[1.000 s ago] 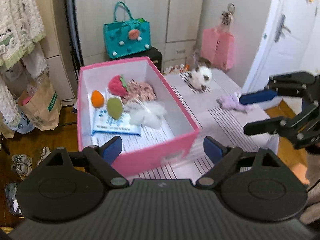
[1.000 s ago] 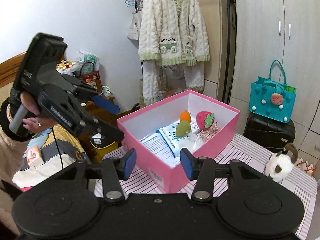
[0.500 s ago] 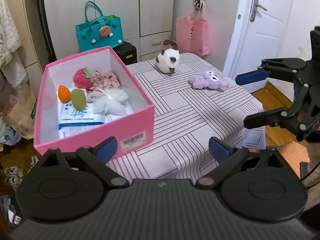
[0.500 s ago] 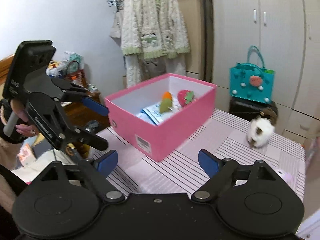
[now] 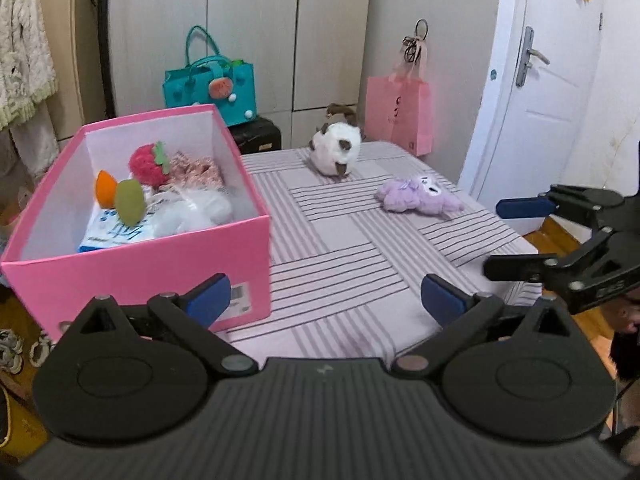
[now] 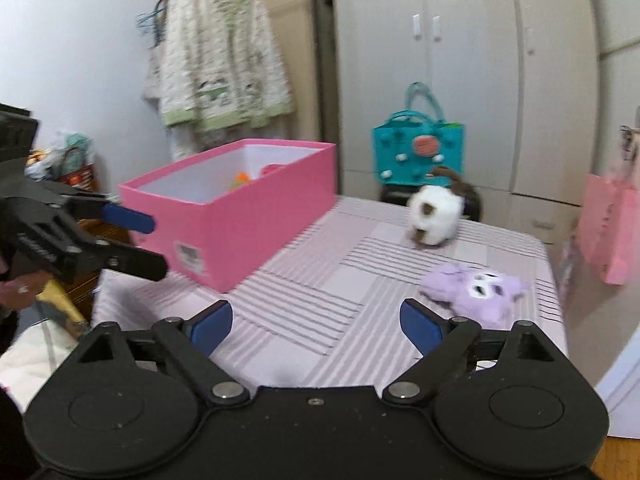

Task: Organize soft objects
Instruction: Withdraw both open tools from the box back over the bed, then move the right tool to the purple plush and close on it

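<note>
Inside the pink box (image 5: pixel 160 264) lies a strawberry plush (image 5: pixel 149 163); both grippers, left (image 5: pixel 326 298) and right (image 6: pixel 316 322), empty, jaws opening.

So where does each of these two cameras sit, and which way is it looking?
Left wrist: on the left gripper, looking over the striped tablecloth toward the wardrobe; its jaws are opening, empty; the right gripper shows.
Right wrist: on the right gripper, jaws opening, empty; the left gripper is at the left edge.
Both share the pink cardboard box, white-brown plush, purple plush.
</note>
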Action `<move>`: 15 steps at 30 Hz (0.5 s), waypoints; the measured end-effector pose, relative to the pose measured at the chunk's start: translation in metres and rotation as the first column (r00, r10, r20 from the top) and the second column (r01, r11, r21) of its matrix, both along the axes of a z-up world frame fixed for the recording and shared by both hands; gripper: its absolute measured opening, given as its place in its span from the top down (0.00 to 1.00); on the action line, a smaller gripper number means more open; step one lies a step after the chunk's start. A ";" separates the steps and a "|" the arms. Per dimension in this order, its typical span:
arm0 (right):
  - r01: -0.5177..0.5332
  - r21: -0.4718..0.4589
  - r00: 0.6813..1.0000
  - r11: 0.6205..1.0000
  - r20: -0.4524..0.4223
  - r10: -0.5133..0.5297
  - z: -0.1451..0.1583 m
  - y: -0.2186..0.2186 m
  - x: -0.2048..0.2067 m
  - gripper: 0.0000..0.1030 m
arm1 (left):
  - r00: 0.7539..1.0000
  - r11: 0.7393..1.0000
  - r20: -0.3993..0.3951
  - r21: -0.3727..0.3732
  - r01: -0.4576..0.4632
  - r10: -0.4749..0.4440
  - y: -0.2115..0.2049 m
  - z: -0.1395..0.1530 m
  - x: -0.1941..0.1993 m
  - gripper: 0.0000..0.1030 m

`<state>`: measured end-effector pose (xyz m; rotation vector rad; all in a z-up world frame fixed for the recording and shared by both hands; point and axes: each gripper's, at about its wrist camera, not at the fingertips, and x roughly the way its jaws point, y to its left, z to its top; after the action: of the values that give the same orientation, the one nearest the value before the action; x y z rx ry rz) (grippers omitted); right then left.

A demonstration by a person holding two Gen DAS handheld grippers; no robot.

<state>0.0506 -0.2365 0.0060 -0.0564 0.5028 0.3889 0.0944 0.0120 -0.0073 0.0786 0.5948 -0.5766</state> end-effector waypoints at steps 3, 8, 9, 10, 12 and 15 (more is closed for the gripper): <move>0.138 -0.034 0.989 0.990 0.064 -0.136 -0.012 -0.006 0.007 0.10 | 0.998 1.000 0.060 -0.003 0.016 -0.015 -0.008 -0.003 -0.001 0.00; 0.210 -0.024 0.974 0.977 0.090 -0.207 -0.029 -0.021 0.023 0.10 | 0.997 1.000 0.072 -0.020 0.003 -0.002 -0.021 -0.010 0.011 0.00; 0.220 -0.015 0.972 0.975 0.092 -0.218 -0.031 -0.025 0.027 0.11 | 0.998 1.000 0.063 -0.025 0.007 -0.006 -0.025 -0.011 0.014 0.00; 0.230 -0.006 0.969 0.973 0.100 -0.228 -0.034 -0.028 0.029 0.11 | 0.999 0.999 0.051 -0.033 0.013 -0.011 -0.029 -0.012 0.018 0.00; 0.250 0.015 0.960 0.968 0.126 -0.250 -0.038 -0.033 0.035 0.11 | 0.999 0.999 0.035 -0.042 0.034 -0.033 -0.039 -0.014 0.024 0.00; 0.254 0.027 0.958 0.967 0.127 -0.255 -0.043 -0.040 0.044 0.11 | 0.997 0.996 0.034 -0.054 0.067 -0.065 -0.056 -0.016 0.031 0.00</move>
<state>0.0941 -0.2762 -0.0375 -0.0063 0.3732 0.1340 0.1256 -0.0435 -0.0229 0.0559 0.5459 -0.6540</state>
